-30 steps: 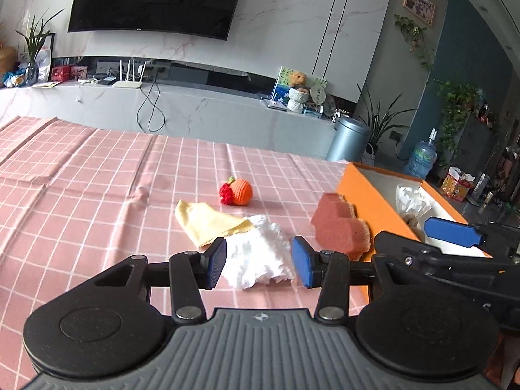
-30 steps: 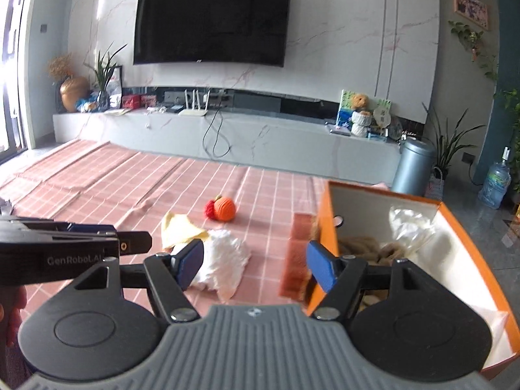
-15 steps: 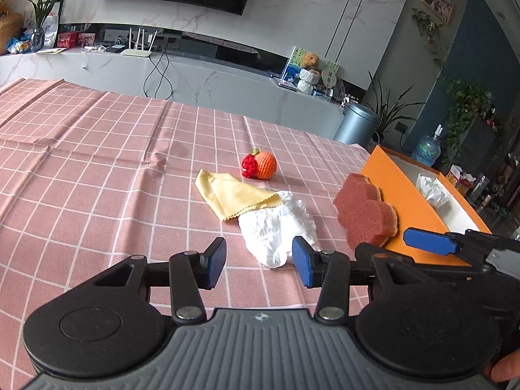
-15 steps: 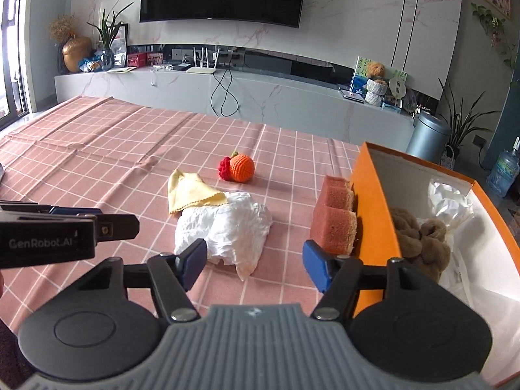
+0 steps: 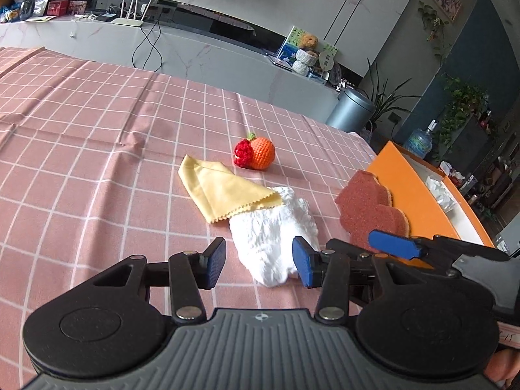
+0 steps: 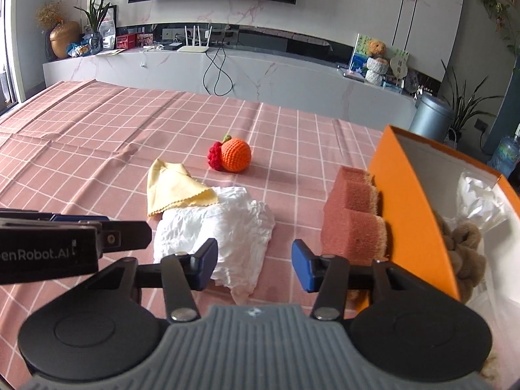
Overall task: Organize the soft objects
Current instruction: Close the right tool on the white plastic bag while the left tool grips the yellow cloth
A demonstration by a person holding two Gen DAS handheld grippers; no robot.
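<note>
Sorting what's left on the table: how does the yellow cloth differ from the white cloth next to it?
The yellow cloth lies flat and smooth, folded to a triangle with a zigzag-cut edge; the white cloth is crumpled into a thicker, wrinkled heap. The yellow cloth looks smaller than the white cloth. The yellow cloth's corner rests on top of the white cloth's far edge. Both lie on the pink checked tablecloth, outside the orange box.

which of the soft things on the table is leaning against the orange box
The reddish-brown sponge: it stands on edge against the orange box's outer wall. The yellow cloth, white cloth and crocheted fruit lie apart from it.
</note>
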